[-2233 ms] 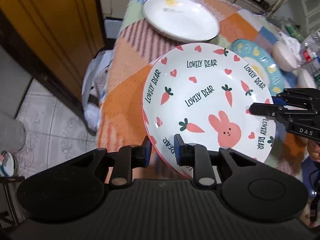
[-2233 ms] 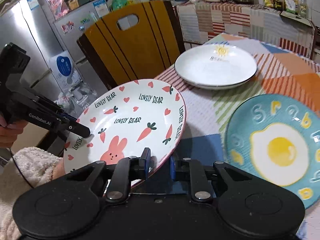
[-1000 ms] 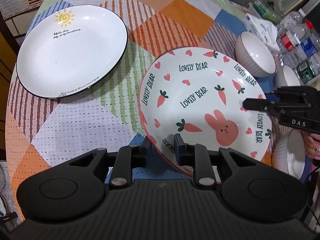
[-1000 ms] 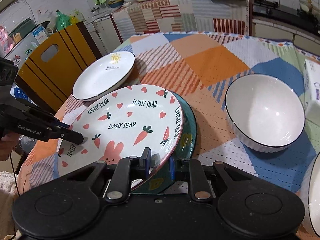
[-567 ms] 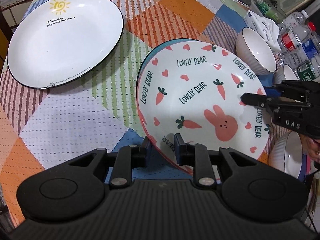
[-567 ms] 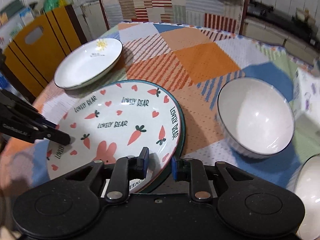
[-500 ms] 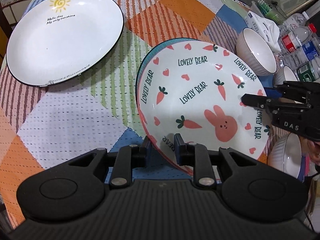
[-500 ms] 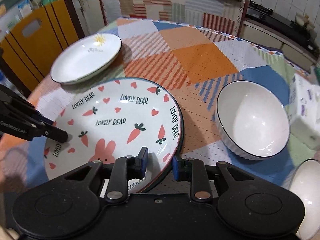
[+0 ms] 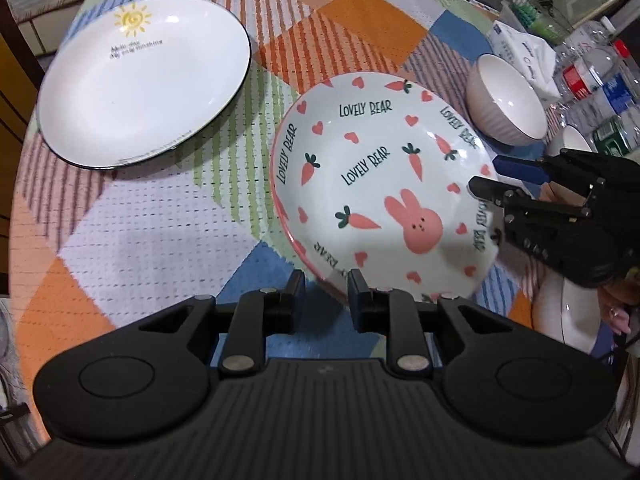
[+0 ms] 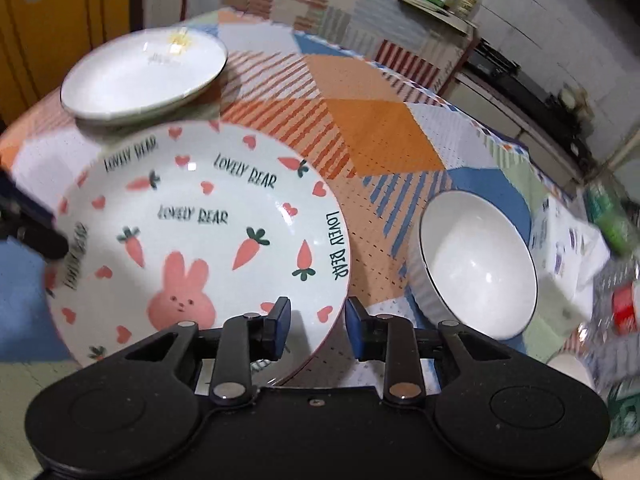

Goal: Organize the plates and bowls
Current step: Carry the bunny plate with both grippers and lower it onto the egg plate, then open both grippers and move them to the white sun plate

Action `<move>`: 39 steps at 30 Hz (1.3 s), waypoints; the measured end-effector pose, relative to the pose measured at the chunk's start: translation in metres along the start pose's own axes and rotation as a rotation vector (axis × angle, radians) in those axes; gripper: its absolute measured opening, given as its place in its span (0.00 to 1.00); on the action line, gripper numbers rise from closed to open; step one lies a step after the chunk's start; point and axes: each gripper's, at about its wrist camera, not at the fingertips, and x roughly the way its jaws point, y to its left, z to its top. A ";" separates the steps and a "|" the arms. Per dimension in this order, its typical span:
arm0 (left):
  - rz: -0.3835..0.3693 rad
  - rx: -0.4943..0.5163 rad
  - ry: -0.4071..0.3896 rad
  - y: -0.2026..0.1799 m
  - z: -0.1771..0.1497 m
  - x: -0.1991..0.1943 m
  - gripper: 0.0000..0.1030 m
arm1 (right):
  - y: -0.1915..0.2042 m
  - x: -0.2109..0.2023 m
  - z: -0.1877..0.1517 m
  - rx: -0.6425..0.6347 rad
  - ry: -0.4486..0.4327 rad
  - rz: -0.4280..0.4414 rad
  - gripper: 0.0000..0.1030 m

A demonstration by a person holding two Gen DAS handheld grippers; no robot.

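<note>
A patchwork tablecloth [image 9: 140, 220] of orange, blue, green and striped squares covers the table. At its far left lies a round white ceramic plate with a thin black rim and a yellow sun drawing [image 9: 144, 80] [image 10: 144, 72]. This sun plate serves as the landmark.

Just beside the sun plate, on the side toward the bowls and not touching it, sits the round white plate printed with a pink rabbit, carrots, hearts and the words "LOVELY BEAR" [image 9: 380, 184] [image 10: 200, 232]. It is low over the cloth and a little tilted; whether it rests fully on the cloth cannot be told.

The left gripper [image 9: 325, 286] is clenched on the rim of the rabbit plate, at the edge nearest its own camera. The right gripper [image 10: 318, 312] [image 9: 486, 176] straddles the opposite rim, the side away from the sun plate. Its jaws have just been opening, and the rim now lies between them with a visible gap, so that grip is released.

Farther from the sun plate, past the rabbit plate, stands a white ribbed ceramic bowl with a dark rim [image 9: 506, 108] [image 10: 476, 268]. Beyond it are a white tissue pack [image 9: 524, 48] and clear plastic water bottles [image 9: 592, 76]. A yellow wooden chair back [image 10: 60, 20] rises behind the sun plate.
</note>
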 end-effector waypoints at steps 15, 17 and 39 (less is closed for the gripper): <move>0.143 0.061 -0.112 0.014 -0.032 -0.076 0.23 | 0.012 -0.065 -0.007 0.153 -0.103 0.196 0.43; 0.152 0.078 -0.114 0.016 -0.036 -0.083 0.23 | 0.019 -0.071 -0.006 0.126 -0.117 0.220 0.44; 0.255 0.178 -0.123 0.061 0.000 -0.132 0.50 | 0.064 -0.094 0.103 -0.252 -0.179 0.380 0.70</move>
